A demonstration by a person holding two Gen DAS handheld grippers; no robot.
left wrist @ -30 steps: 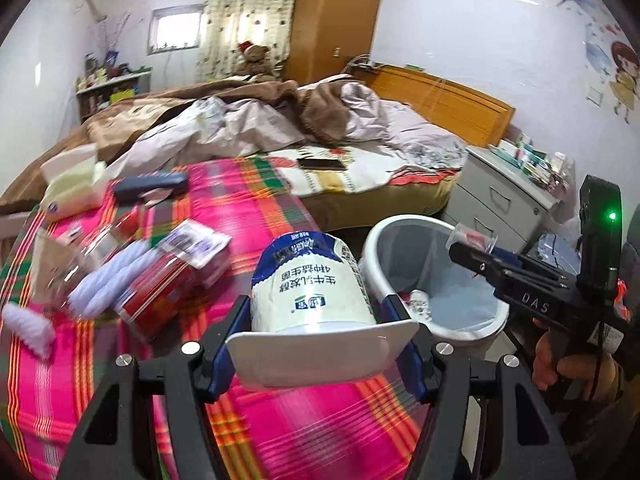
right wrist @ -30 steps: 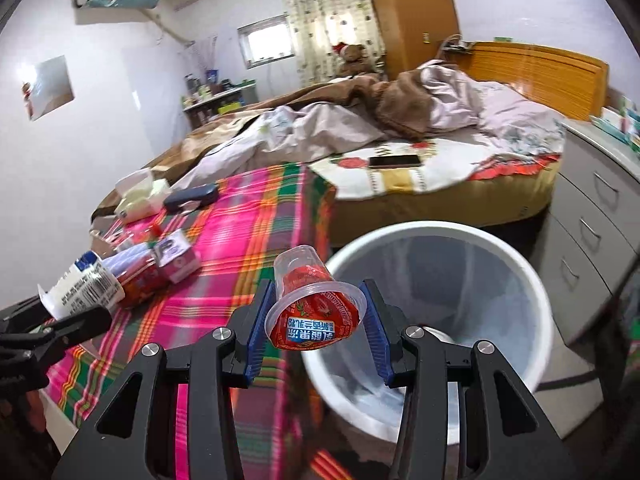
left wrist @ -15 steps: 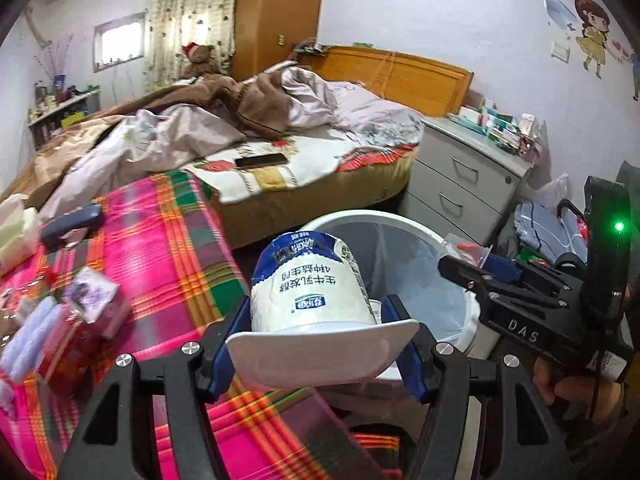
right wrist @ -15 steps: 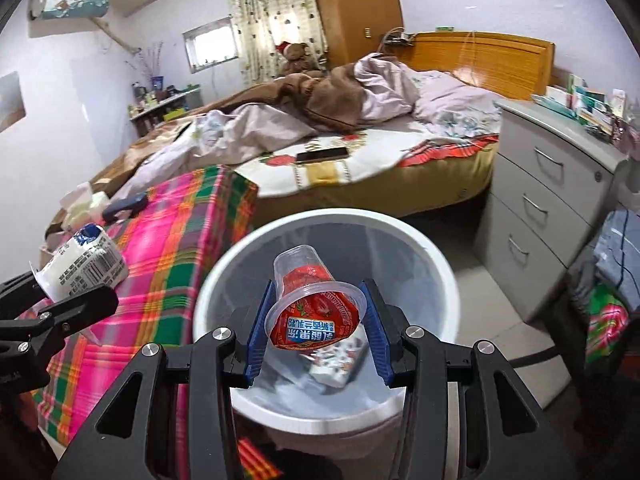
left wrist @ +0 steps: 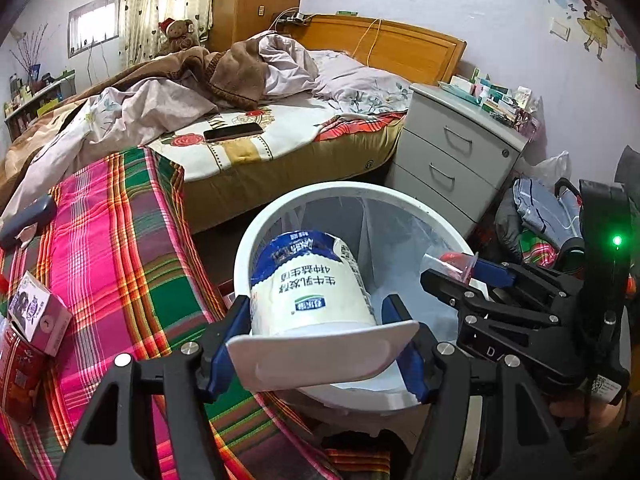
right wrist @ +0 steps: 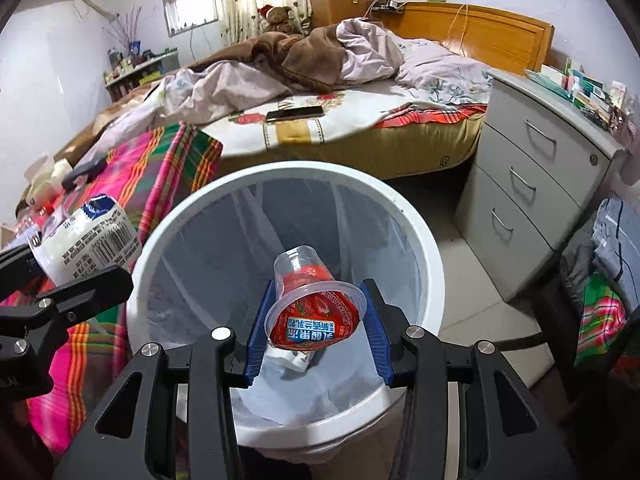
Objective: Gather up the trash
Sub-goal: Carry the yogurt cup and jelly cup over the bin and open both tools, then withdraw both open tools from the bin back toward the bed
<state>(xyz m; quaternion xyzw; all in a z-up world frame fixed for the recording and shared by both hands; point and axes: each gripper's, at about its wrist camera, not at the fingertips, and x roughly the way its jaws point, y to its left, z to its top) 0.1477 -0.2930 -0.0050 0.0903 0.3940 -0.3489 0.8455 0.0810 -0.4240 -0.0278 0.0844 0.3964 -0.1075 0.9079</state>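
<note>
My left gripper is shut on a white and blue milk carton, held over the near rim of a white trash bin lined with a clear bag. My right gripper is shut on a clear plastic cup with a red label, held above the bin's opening. The right gripper and cup also show in the left wrist view. The carton shows at the left of the right wrist view. A small piece of trash lies in the bin.
A table with a pink and green plaid cloth stands left of the bin, with a small box and more packets on it. A bed with a phone lies behind. A grey drawer unit stands right.
Both grippers have moved from over the table toward the bin. The cup now hangs over the bin's opening and the carton over its near rim. Both stay gripped.
</note>
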